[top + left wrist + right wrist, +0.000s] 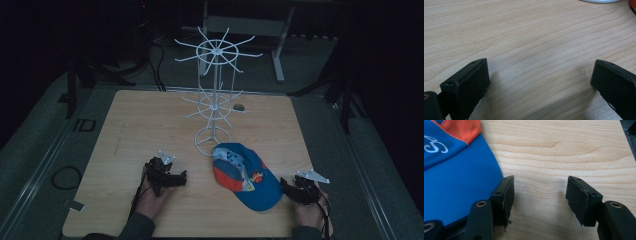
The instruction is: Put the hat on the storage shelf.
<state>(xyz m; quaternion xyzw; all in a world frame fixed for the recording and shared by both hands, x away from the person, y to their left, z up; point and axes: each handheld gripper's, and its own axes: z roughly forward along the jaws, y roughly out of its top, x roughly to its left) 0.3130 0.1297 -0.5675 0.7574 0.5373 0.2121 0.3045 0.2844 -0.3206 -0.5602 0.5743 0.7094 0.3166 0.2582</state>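
A blue and orange cap (pixel 246 175) lies on the wooden table (pixel 150 125), brim toward the near right. A white wire rack (pixel 214 95) with spoke arms stands just behind it. My left gripper (pixel 181 178) rests low on the table to the cap's left, jaws wide open over bare wood (pixel 539 75). My right gripper (pixel 285 187) sits at the brim's near right edge, open, with only wood between its jaws (pixel 540 192). The blue brim (pixel 459 185) lies right beside its left jaw; whether they touch I cannot tell.
The rack's round base (pixel 212 140) stands mid-table; its rim (pixel 600 1) peeks in at the top of the left gripper view. A small hole (pixel 239 107) lies at the far side. The table's right edge (pixel 624 135) is close to my right gripper. Dark floor surrounds the table.
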